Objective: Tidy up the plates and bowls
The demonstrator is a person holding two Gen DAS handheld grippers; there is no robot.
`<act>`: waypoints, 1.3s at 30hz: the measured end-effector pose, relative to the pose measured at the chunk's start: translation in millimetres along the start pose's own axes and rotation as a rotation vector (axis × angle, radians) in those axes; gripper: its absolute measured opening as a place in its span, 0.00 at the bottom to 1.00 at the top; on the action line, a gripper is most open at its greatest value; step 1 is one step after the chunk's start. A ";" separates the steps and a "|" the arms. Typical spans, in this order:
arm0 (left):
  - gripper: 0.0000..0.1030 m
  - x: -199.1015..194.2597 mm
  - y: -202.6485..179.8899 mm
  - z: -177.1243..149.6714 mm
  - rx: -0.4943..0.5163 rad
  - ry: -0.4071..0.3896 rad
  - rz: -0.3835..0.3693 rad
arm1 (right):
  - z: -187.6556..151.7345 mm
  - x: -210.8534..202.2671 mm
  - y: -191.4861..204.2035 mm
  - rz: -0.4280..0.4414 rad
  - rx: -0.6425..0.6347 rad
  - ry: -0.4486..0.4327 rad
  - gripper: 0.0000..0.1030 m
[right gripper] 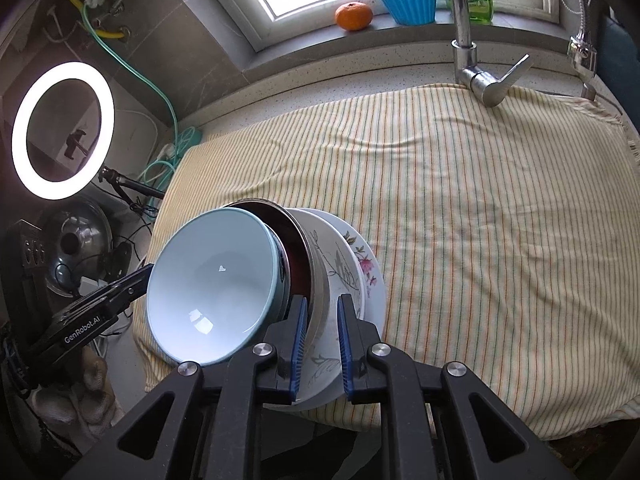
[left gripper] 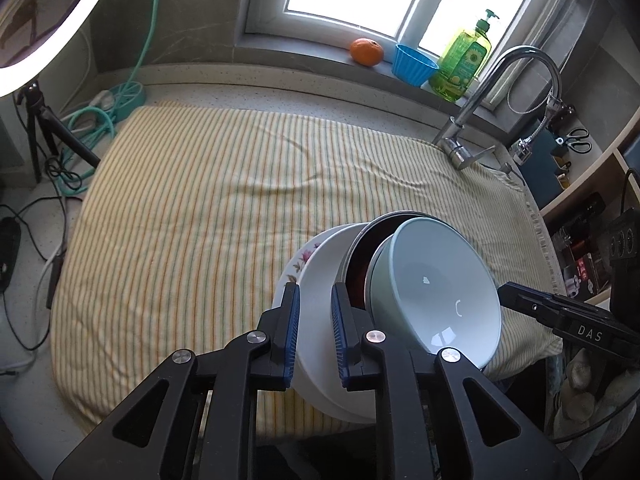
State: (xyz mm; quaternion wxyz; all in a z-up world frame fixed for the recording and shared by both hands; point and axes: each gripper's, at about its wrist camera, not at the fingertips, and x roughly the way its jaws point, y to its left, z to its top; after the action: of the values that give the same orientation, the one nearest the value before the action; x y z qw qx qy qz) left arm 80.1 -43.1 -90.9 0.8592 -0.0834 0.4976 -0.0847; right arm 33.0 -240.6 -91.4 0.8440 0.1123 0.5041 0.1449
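Note:
A nested stack sits at the front edge of the striped towel (left gripper: 200,200). A pink-flowered plate (left gripper: 298,262) (right gripper: 368,268) lies lowest. On it rests a deep white bowl (left gripper: 320,272) (right gripper: 334,268) with grey leaf print, then a metal bowl (left gripper: 360,256) (right gripper: 294,248) with a dark red inside, then a pale blue bowl (left gripper: 436,280) (right gripper: 216,280). My left gripper (left gripper: 316,316) is shut on the white bowl's left wall. My right gripper (right gripper: 322,328) is shut on its right wall, one pad inside and one outside. Each gripper's tip is hidden behind the blue bowl in the other's view.
A faucet (left gripper: 500,92) stands at the towel's back right. An orange (left gripper: 366,52), a blue cup (left gripper: 414,64) and a green soap bottle (left gripper: 464,60) sit on the window sill. At the left are a ring light (right gripper: 62,130), its tripod, cables and a metal lid (right gripper: 76,244).

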 end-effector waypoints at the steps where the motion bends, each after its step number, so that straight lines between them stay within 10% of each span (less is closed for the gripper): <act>1: 0.16 -1.5 1.2 -0.1 0.002 -0.003 0.008 | -0.5 -1.8 -0.3 -0.001 0.000 -0.009 0.15; 9: 0.23 -22.7 5.2 -2.3 0.012 -0.065 0.064 | -3.1 -21.2 0.9 -0.034 -0.024 -0.104 0.27; 13: 0.51 -39.3 0.4 -5.6 0.022 -0.113 0.079 | -7.4 -34.2 7.1 -0.058 -0.058 -0.168 0.42; 23: 0.73 -62.1 -19.1 -11.4 0.072 -0.169 0.103 | -20.9 -55.8 18.7 -0.113 -0.109 -0.266 0.60; 39: 0.73 -66.7 -24.2 -12.8 0.067 -0.169 0.113 | -23.3 -61.5 13.9 -0.115 -0.090 -0.279 0.61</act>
State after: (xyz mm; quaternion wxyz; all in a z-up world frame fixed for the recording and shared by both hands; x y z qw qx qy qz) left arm 34.6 -52.2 -35.5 0.9039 -0.0334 0.4239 -0.0452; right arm -17.1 -248.7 -47.2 0.9169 0.0643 0.3804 0.1019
